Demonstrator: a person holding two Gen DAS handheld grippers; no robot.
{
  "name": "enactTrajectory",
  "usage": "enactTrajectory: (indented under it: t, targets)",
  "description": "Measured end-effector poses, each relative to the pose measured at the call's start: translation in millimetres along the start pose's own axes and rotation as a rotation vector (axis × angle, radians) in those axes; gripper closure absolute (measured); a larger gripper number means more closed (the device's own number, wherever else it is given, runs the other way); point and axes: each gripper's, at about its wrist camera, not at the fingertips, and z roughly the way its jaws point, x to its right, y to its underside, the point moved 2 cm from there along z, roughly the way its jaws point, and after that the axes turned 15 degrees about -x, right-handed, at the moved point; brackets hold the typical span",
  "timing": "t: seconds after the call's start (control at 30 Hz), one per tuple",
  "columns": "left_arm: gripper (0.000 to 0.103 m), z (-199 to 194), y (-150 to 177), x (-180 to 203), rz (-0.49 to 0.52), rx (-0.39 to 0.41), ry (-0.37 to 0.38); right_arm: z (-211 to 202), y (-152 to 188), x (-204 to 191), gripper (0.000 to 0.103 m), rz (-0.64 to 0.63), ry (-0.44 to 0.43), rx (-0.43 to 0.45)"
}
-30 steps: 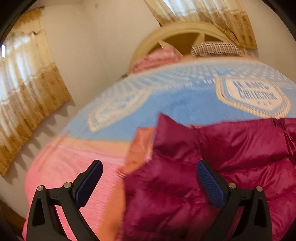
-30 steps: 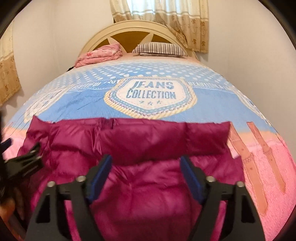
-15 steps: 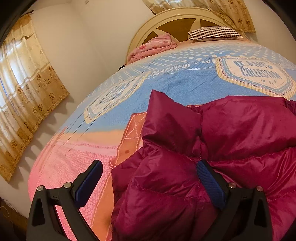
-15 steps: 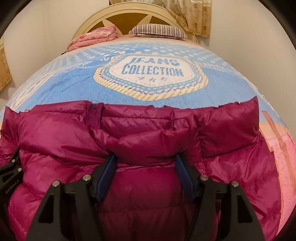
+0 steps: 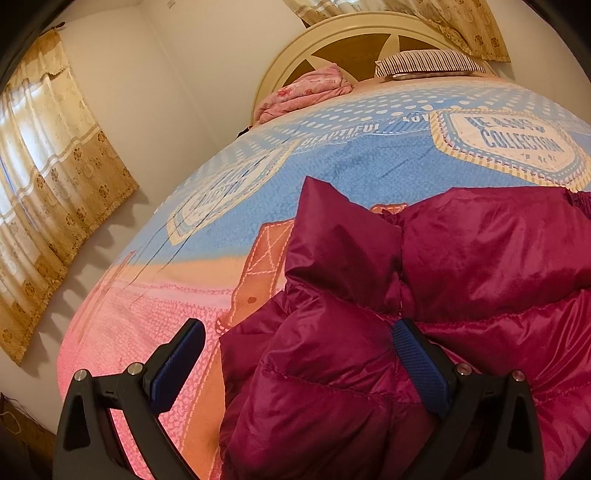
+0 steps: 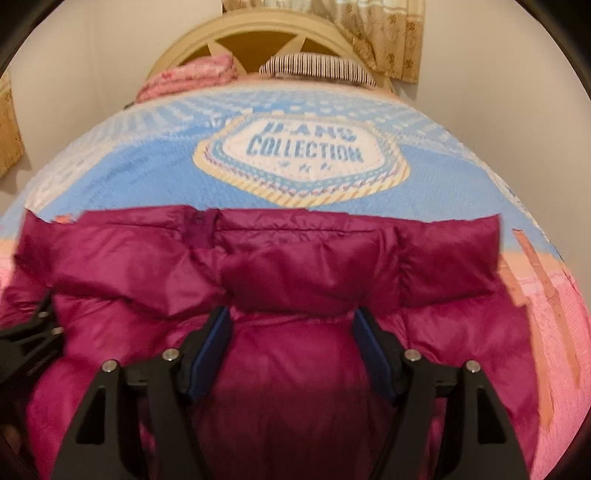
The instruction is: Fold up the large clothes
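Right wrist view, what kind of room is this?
Most likely a bedroom: a bed with a printed bedspread and a curved headboard, a striped pillow at its head, and a curtain on the wall behind.

beyond the puffy jacket (image 6: 295, 280) the bed (image 6: 122, 166) lay bare up to the pillow (image 6: 317, 66) and pink bundle (image 6: 192, 74).

One jacket (image 6: 295, 369), two grippers, one pillow (image 5: 428, 62), one bed (image 5: 369, 162).
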Motion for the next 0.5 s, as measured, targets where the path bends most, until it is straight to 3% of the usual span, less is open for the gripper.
enactTrajectory:
  t: [0.2, 0.5]
  targets:
    - [0.001, 1, 0, 0, 0.0, 0.002, -0.003, -46, 40, -13, 0.017, -0.034, -0.025, 0.114]
    - [0.001, -1, 1, 0, -0.004, 0.004, -0.004, -8, 50, -34, 0.013, -0.103, 0.072, 0.039]
